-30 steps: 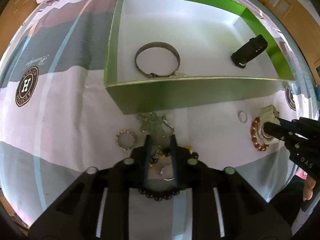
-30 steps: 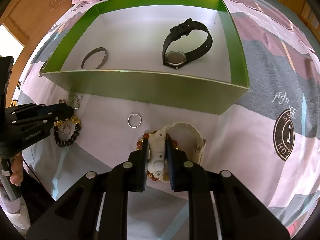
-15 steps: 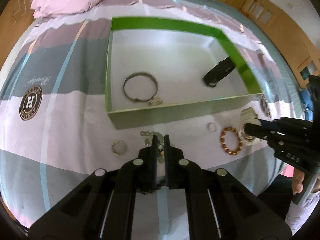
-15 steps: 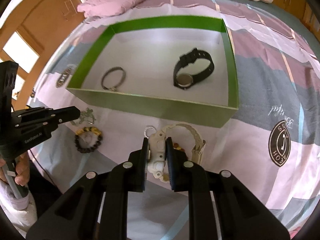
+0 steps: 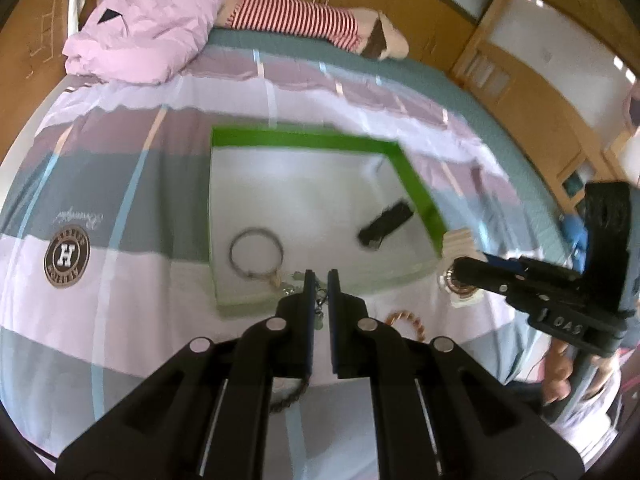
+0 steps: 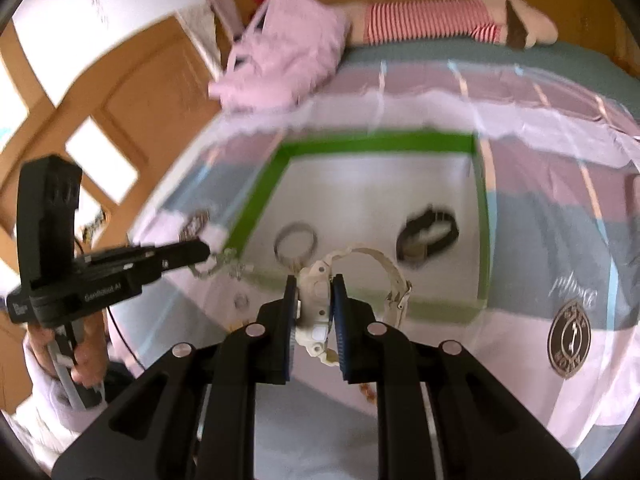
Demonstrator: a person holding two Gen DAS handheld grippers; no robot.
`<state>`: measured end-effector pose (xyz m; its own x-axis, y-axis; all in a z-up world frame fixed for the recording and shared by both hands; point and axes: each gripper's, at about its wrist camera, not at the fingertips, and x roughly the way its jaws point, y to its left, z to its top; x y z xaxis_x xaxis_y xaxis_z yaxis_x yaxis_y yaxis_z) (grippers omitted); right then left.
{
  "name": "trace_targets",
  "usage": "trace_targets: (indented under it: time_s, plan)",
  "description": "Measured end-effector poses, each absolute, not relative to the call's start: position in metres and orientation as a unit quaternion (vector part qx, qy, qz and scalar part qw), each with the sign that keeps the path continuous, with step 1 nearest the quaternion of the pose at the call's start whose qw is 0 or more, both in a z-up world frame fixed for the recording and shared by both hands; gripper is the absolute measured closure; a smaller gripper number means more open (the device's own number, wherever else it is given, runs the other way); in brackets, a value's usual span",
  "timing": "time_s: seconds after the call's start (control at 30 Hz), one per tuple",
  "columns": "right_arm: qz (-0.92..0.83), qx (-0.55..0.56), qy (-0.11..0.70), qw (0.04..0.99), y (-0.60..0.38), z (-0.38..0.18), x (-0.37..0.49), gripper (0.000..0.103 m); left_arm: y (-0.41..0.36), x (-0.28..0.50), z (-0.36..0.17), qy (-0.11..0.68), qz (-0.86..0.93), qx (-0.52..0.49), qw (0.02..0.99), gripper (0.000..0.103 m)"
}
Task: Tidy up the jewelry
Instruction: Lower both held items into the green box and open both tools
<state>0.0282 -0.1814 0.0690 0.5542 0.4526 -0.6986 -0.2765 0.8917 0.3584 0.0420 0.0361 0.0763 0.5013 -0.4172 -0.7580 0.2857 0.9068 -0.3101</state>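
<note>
Black plastic tool, round silver screws, blue pads, white lettering; white sleeve.

Box: glossy green card walls, matt white floor. Bangle: dull metal. Watch: cream plastic. Bedsheet: smooth cloth.

Green box: open top, floor mostly bare; bangle near front wall, black watch by right wall.

At the top of my frame a pink quilt lies beside a red-striped plush toy on the patchwork bedsheet.
</note>
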Motion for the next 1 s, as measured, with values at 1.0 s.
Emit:
trace_targets:
  time_s: [1.0]
  plan:
    - [0.116, 0.046, 0.566, 0.815, -0.192, -0.030, 0.027, 0.057, 0.056, 0.032, -0.030, 0.573, -0.093, -0.019, 0.814, 0.083]
